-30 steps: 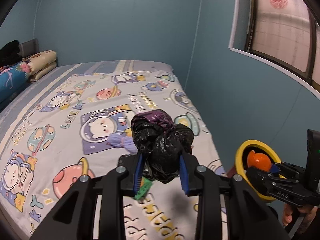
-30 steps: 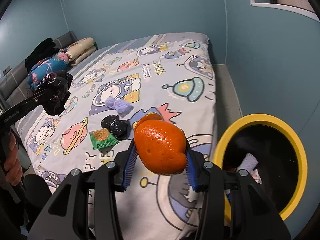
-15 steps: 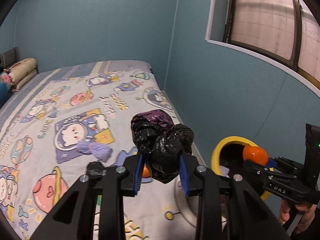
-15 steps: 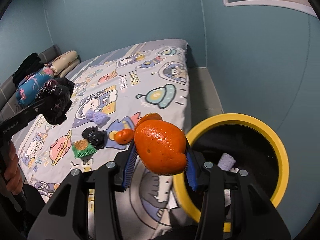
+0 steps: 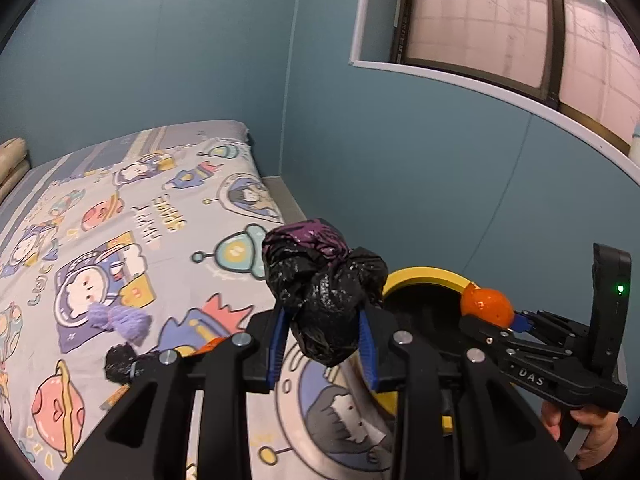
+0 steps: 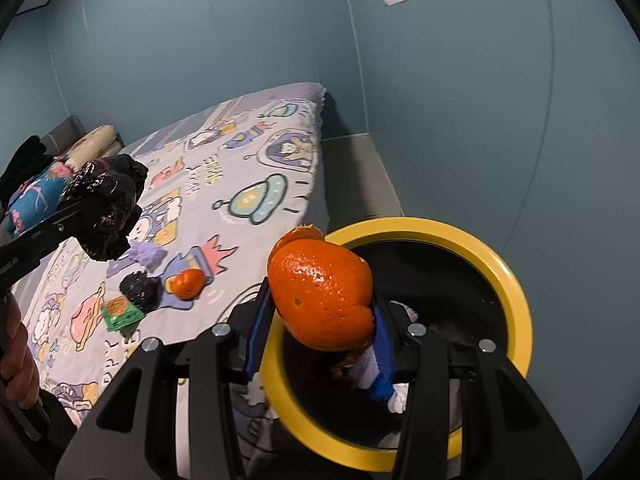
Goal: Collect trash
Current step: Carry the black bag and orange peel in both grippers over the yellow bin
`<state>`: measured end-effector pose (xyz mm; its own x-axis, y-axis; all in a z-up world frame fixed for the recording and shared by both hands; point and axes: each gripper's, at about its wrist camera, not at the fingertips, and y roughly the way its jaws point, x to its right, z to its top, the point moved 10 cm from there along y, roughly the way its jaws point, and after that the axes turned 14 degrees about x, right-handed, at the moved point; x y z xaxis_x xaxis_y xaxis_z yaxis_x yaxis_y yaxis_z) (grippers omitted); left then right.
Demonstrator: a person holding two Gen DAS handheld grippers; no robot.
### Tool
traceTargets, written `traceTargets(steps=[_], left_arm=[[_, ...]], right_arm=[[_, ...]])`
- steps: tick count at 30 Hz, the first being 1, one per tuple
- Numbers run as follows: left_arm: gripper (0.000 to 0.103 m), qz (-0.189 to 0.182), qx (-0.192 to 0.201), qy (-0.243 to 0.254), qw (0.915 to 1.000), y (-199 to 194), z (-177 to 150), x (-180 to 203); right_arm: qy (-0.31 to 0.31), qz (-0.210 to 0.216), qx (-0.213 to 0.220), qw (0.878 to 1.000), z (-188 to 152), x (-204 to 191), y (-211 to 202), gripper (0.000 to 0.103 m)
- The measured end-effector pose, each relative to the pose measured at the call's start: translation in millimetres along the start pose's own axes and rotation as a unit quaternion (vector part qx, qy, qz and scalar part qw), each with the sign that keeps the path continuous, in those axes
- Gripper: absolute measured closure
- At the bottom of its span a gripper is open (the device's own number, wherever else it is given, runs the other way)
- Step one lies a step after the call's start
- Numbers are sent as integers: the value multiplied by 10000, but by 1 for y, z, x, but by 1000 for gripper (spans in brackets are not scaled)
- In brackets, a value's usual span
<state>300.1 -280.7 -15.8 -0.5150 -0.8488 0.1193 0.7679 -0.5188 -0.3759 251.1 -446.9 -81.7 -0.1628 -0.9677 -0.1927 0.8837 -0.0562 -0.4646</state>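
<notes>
Orange and glossy, the pitted piece of mandarin peel (image 6: 322,294) sits clamped between the blue pads of our right claw (image 6: 320,320); it is a hollow dome with a torn flap curling up at its top edge. We hold it over the round black bin with a yellow rim (image 6: 516,280), which stands on the floor just beside the bed; something white lies inside the bin, partly hidden by the claw.

Our left claw (image 5: 324,336) is closed on a crumpled black plastic bag with a purple sheen on top (image 5: 320,292), a knotted, shiny wad bulging well above the blue pads. From the left wrist view it hangs above the bed's edge, near the yellow rim.

On the bedsheet printed with cartoon astronauts and planets (image 6: 224,184) more trash lies in a loose cluster near the corner by the bin: a second small orange peel (image 6: 188,282), touching or just beside a small crumpled black plastic wad (image 6: 140,290), a flat green wrapper with a brown round biscuit on it (image 6: 120,312) next to that, and a fluffy lilac tuft of yarn (image 6: 148,256) a little further up the bed.

At the far end lie stacked pillows (image 6: 94,142). Teal walls surround the bed, with a white-framed window (image 5: 500,32) above the bin.
</notes>
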Motion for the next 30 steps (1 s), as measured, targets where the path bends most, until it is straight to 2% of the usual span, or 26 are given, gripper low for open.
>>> traceTargets(steps=[10, 19, 23, 30], left_arm=[[74, -395, -426, -21, 9983, 51, -23, 42], [74, -594, -673, 77, 9959, 94, -47, 75], [74, -758, -867, -103, 9933, 112, -61, 83], [74, -724, -1158, -150, 9905, 131, -81, 84]], right_arm=[[354, -429, -183, 9983, -17, 47, 16, 61], [497, -658, -349, 9960, -28, 72, 28, 61], [538, -683, -395, 9954, -33, 77, 29, 61], [595, -705, -465, 9946, -40, 81, 28, 61]])
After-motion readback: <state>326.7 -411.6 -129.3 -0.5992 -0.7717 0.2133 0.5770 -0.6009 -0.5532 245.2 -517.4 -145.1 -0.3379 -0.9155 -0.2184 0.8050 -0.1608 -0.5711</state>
